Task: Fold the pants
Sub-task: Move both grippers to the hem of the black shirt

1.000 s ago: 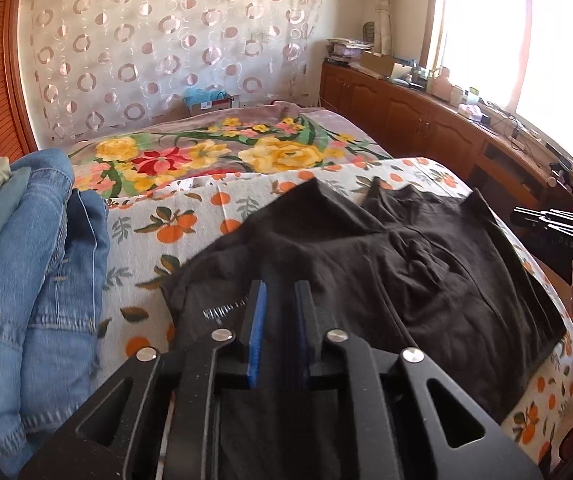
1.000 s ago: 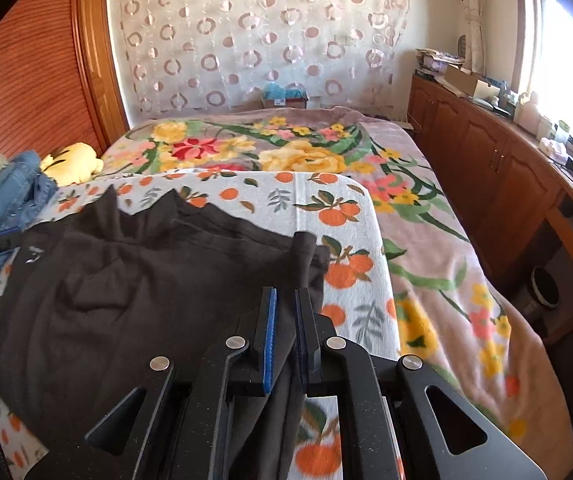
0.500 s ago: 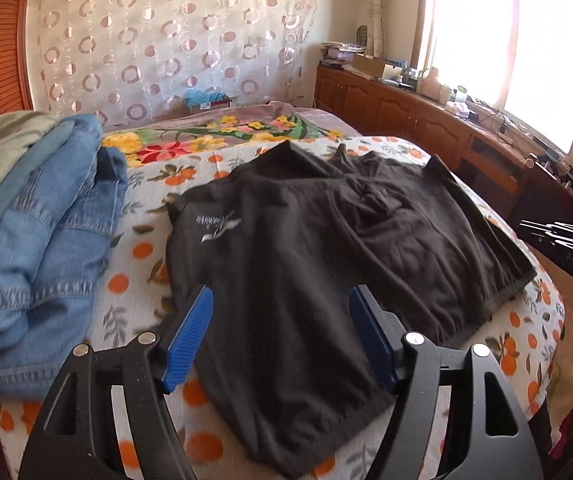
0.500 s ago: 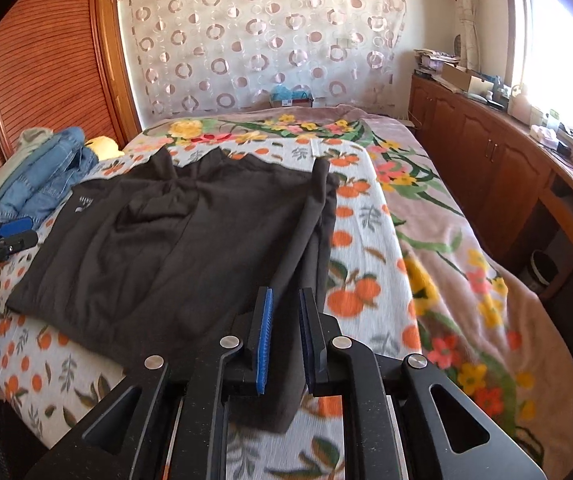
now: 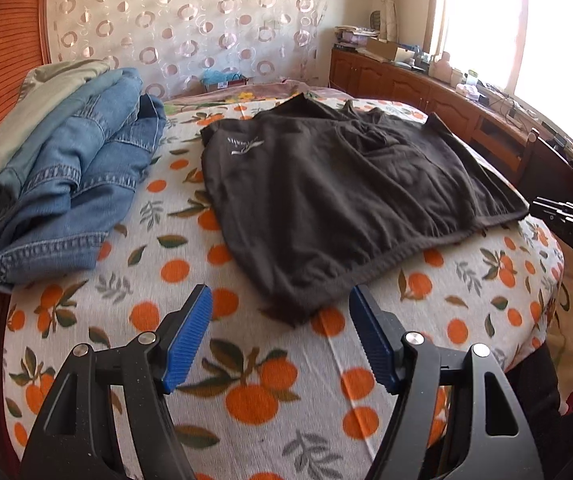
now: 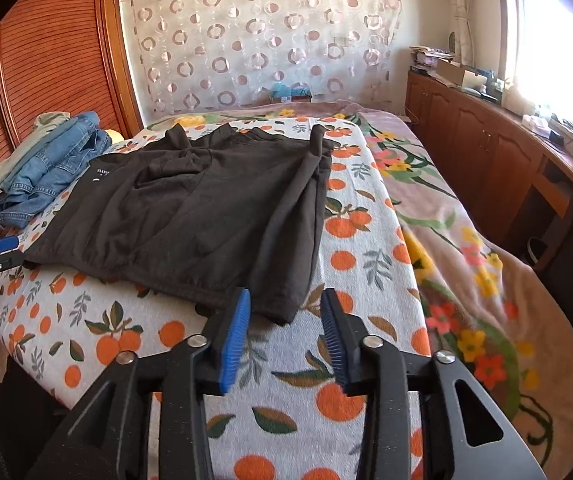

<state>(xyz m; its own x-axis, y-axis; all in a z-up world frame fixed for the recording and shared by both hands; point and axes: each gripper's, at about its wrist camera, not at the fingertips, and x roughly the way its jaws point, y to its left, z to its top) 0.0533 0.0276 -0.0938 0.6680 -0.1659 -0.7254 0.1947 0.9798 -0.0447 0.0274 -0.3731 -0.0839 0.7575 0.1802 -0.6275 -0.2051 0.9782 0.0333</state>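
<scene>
Pants [image 5: 338,200] folded on bedspread [image 5: 270,368] — grippers clear.

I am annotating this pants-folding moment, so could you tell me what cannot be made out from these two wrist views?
- Logo text on the black pants: too small in both views.
- Lower layers of the denim pile: covered by the top jeans.
- Right gripper, opening, nothing between its pads: in the left wrist view cut off by the right edge.
- Left gripper: in the right wrist view only its tip shows at the left edge.

Pants [image 5: 338,200] flat on bedspread [image 5: 270,364]; clothes stack [image 5: 62,176] left of pants, probably apart.
</scene>
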